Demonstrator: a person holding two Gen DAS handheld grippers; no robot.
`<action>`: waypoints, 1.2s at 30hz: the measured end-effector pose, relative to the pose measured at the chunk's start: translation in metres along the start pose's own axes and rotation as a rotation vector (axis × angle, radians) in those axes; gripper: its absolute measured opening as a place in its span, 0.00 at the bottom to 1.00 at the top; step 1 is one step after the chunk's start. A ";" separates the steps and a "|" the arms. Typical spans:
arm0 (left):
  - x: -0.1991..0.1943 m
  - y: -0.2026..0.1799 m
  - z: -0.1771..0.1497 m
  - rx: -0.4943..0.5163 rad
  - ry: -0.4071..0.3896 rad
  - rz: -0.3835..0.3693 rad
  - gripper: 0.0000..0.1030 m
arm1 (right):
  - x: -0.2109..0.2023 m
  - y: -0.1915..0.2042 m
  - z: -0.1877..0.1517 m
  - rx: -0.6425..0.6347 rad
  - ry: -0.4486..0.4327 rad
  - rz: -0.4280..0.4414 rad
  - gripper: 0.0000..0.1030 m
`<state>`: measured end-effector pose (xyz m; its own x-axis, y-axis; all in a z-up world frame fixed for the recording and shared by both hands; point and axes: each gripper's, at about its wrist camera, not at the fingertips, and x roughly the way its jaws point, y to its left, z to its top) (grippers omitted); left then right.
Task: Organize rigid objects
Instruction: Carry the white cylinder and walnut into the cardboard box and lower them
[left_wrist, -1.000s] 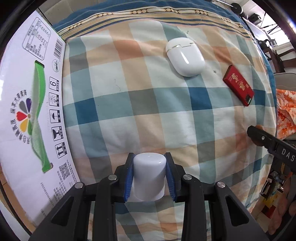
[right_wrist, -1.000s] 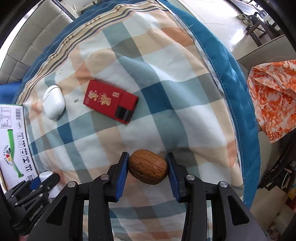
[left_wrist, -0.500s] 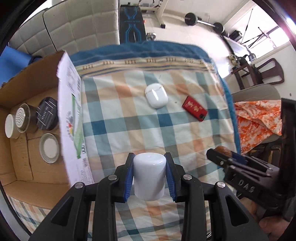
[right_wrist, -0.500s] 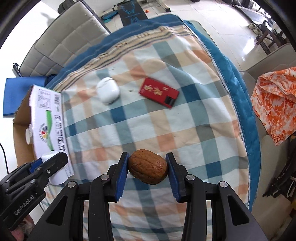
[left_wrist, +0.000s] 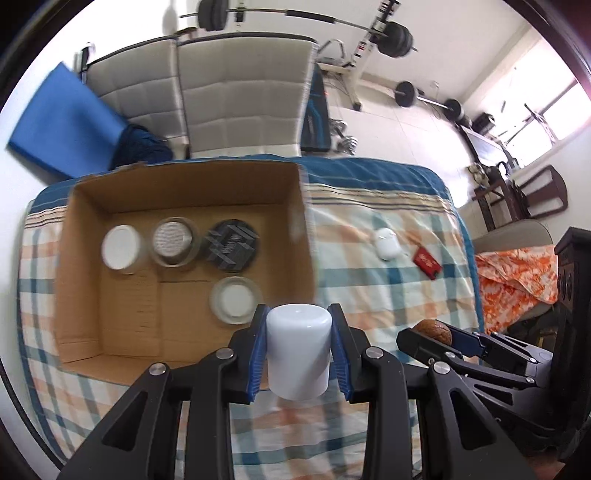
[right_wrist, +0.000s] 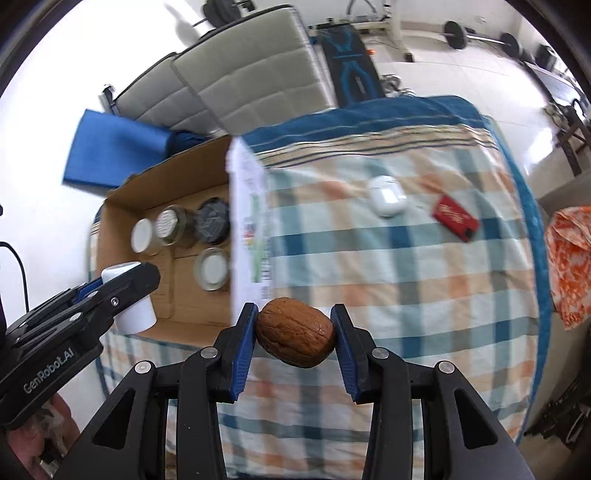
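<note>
Two items held aloft: white cylinder (left_wrist: 298, 356) clenched in left claw (left_wrist: 298, 350), above near edge of cardboard box (left_wrist: 110, 354); walnut (right_wrist: 295, 332) clenched in right claw (right_wrist: 295, 338), over checked bedspread (right_wrist: 424, 266); four jars (left_wrist: 236, 299) inside box; white earbud case (right_wrist: 386, 195), red pack (right_wrist: 456, 218) on bedspread.

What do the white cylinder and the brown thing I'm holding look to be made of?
White cylinder: probably smooth glossy plastic, judging by its soft highlight and rounded top edge. Brown thing: looks like a walnut, with a hard, wrinkled, matte shell, though it could be an imitation.
</note>
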<state>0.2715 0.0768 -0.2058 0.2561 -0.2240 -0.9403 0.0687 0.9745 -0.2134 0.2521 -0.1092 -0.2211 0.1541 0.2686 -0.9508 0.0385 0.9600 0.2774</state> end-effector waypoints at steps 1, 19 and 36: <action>-0.003 0.015 0.000 -0.012 -0.004 0.013 0.28 | 0.006 0.016 0.001 -0.016 0.008 0.011 0.41; 0.104 0.217 0.007 -0.210 0.239 0.058 0.28 | 0.204 0.167 0.024 -0.097 0.215 0.043 0.42; 0.166 0.214 0.001 -0.155 0.340 0.061 0.28 | 0.270 0.179 0.032 -0.102 0.296 -0.101 0.42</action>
<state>0.3294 0.2484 -0.4071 -0.0808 -0.1744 -0.9814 -0.0899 0.9818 -0.1670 0.3321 0.1328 -0.4241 -0.1399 0.1690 -0.9756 -0.0623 0.9819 0.1790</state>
